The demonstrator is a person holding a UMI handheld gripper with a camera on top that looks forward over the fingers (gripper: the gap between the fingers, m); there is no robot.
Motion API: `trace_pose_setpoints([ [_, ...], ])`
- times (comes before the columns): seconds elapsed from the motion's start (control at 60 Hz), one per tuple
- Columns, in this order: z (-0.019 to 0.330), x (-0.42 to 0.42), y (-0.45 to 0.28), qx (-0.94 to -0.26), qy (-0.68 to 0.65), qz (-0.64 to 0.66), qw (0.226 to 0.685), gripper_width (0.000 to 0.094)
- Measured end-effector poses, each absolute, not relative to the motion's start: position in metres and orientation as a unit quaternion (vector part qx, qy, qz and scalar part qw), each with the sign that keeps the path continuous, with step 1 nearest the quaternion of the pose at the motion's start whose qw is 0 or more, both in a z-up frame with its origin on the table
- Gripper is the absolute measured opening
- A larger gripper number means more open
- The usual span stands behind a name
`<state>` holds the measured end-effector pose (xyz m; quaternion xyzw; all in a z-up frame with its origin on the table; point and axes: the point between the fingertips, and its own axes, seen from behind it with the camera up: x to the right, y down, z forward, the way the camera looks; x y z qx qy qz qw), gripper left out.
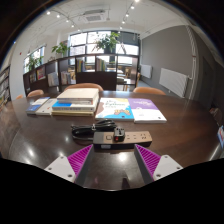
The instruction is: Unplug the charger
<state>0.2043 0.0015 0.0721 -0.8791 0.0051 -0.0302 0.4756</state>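
A white power strip (124, 133) lies on the dark wooden table (40, 130), just ahead of my fingers. A black charger (119, 133) is plugged into it, and a black cable (86, 128) coils to its left. My gripper (112, 158) is open and empty, with its purple pads (81, 157) wide apart, hovering over the table just short of the strip. The strip lies ahead of the gap between the fingers, slightly to the right.
Books and booklets (75, 104) lie further back on the table, including a colourful one (131, 109). Chairs (84, 89) stand beyond the table. Shelves (60, 72), plants and windows fill the back of the room.
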Motion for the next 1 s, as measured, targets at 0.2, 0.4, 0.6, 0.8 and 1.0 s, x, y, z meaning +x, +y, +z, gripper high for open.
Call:
trace_pose_setpoints([
  [0.2, 0.054, 0.236, 0.089, -0.867, 0.004, -0.033, 0.497, 0.0676],
  [0.4, 0.021, 0.235, 0.111, -0.867, -0.007, -0.022, 0.497, 0.0265],
  [0.6, 0.023, 0.233, 0.108, -0.874, 0.028, -0.008, 0.486, 0.0189],
  [0.8, 0.153, 0.243, 0.134, -0.823, 0.027, 0.013, 0.567, 0.0142],
  [1.0, 0.316, 0.335, 0.150, -0.749, 0.006, -0.019, 0.662, 0.0139],
])
